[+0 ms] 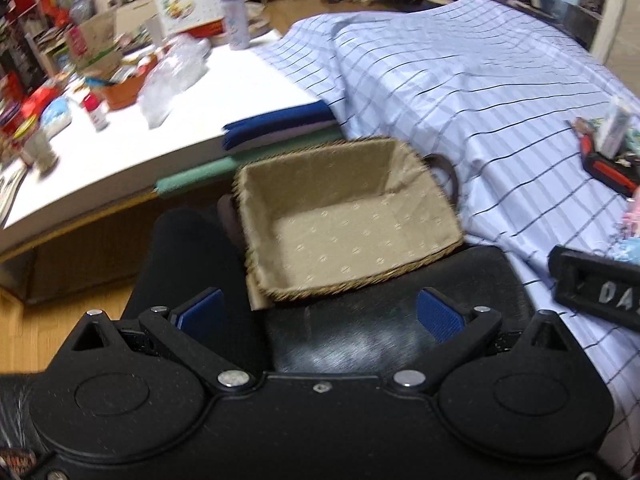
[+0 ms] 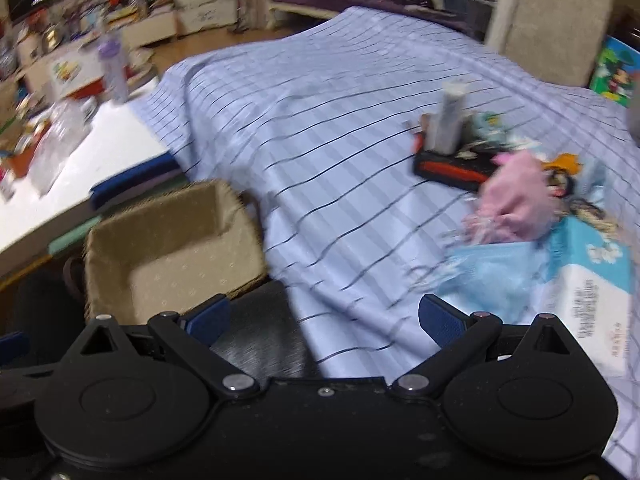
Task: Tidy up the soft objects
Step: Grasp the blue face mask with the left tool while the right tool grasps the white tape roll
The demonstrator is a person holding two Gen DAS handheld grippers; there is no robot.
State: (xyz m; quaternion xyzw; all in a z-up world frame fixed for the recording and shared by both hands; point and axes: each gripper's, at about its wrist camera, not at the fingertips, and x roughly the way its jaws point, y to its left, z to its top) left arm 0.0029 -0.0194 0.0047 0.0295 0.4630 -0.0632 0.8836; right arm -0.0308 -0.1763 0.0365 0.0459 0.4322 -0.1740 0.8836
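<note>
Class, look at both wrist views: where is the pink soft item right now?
In the right wrist view, the pink soft item lies at the right on the striped sheet, between the black-and-red tray and the light blue fabric.

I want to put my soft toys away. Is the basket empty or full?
Empty. The left wrist view shows the basket with only its bare dotted lining inside.

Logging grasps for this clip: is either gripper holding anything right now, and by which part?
Nothing is held. The left gripper and right gripper are both open, with nothing between their fingers; the basket sits untouched.
</note>
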